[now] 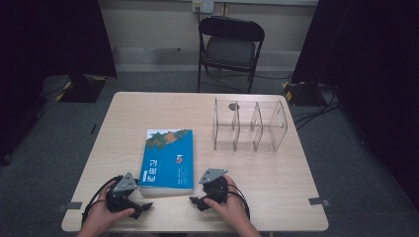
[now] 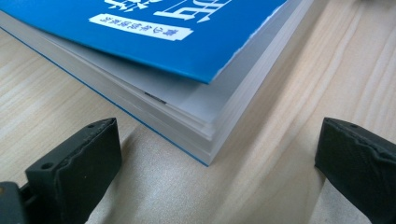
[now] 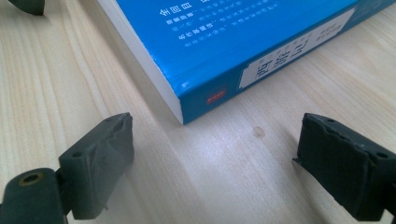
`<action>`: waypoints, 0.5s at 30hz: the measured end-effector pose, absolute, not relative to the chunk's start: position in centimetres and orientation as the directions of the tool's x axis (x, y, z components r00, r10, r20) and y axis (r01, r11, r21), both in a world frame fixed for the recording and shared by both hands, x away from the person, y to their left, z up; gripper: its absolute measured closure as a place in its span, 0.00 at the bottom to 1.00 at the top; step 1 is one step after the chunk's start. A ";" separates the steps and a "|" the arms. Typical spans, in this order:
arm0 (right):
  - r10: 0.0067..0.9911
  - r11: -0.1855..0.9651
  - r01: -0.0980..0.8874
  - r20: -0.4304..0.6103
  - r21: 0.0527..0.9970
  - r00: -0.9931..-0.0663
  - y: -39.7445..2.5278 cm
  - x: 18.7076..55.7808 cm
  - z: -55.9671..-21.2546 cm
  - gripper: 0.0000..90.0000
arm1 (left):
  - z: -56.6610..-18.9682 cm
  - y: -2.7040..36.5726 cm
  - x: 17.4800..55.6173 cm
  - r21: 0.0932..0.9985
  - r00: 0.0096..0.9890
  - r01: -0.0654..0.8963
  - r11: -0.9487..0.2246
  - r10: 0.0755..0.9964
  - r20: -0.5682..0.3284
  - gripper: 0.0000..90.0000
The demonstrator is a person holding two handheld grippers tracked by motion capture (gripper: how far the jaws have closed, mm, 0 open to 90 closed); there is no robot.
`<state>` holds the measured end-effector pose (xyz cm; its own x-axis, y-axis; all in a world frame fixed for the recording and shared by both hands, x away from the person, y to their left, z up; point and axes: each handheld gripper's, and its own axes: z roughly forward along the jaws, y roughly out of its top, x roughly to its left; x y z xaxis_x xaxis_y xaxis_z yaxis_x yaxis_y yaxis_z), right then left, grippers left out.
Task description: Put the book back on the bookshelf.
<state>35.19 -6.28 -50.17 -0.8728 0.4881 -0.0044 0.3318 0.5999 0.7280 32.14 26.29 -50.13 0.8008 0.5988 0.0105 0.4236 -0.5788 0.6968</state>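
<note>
On the wooden table (image 1: 276, 173), near its front edge, the left gripper (image 1: 141, 207) rests with jaws spread wide and empty, aimed at the near left corner of the blue book (image 1: 167, 160). That book lies flat, its cover curling up slightly at that corner. Just right of it, the right gripper (image 1: 196, 201) sits equally wide open, holding nothing. Farther back right stands a clear divided organizer (image 1: 249, 126).
</note>
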 end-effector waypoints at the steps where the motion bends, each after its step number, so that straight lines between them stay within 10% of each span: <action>1: 0.488 0.600 0.332 -0.005 0.728 -0.873 -6.3 35.2 -50.2 0.11 | -50.1 26.3 32.1 0.697 0.801 0.424 -0.579 0.599 0.011 0.00; 15: 0.488 0.600 0.331 -0.005 0.728 -0.873 -6.3 35.2 -50.2 0.11 | -49.6 26.3 32.4 0.698 0.780 0.449 -0.557 0.626 -0.002 0.20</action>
